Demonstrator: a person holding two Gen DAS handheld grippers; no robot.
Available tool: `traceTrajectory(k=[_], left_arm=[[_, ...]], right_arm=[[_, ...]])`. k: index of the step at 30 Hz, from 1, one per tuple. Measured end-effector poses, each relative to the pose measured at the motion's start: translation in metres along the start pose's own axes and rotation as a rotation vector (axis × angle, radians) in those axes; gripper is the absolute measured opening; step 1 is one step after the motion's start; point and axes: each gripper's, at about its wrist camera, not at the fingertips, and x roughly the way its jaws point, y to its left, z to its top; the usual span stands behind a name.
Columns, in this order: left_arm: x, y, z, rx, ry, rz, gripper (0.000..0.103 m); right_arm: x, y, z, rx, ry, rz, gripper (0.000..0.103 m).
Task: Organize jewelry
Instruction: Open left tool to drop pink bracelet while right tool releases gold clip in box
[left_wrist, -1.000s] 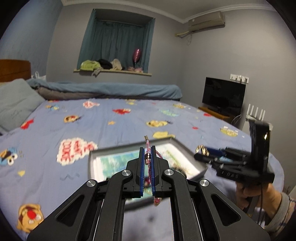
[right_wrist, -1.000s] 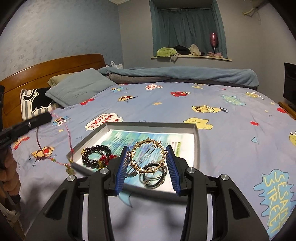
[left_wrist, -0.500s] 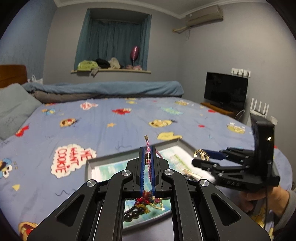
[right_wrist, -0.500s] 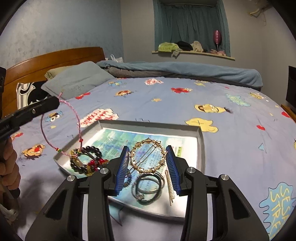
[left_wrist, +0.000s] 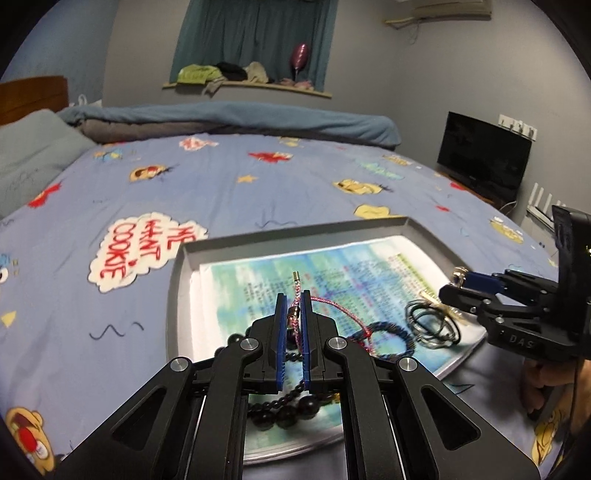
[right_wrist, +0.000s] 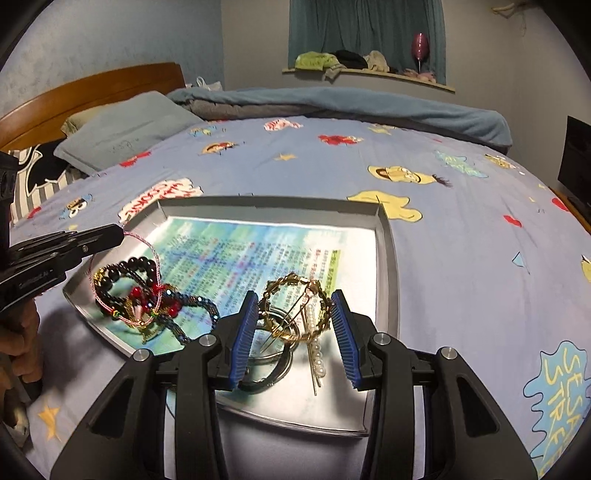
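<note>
While the shallow grey metal tray (left_wrist: 177, 295) has grown nearer below, the pink braided cord bracelet (left_wrist: 327, 304) is kept pinched by the left tool (left_wrist: 290, 314) at lower centre, and the round gold wire hoop (right_wrist: 295, 312) is gripped by the right tool (right_wrist: 294, 325); lowering onto the tray seems imminent.

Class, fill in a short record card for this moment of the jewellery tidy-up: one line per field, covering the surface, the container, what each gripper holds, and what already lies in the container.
surface: blue cartoon-print bedsheet
container: shallow grey metal tray lined with a printed paper sheet
left gripper: shut on a thin pink braided cord bracelet
right gripper: clamped across a round gold wreath-shaped hair clip
in tray, left side: black bead bracelet, dark blue beaded bracelet
in tray, near right gripper: black hair ties, pearl hairpin
</note>
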Motion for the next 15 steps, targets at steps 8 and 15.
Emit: traceTrajectory(k=[8,15], left_arm=[[-0.003,-0.007,-0.002,0.031,-0.009,0.026,0.039],[-0.014,-0.010,-0.003,0.033,-0.045,0.032,0.075]], right_arm=[[-0.004,0.001,-0.001,-0.009,-0.014,0.005,0.046],[-0.019,-0.001,-0.002,0.000,-0.081,0.012,0.053]])
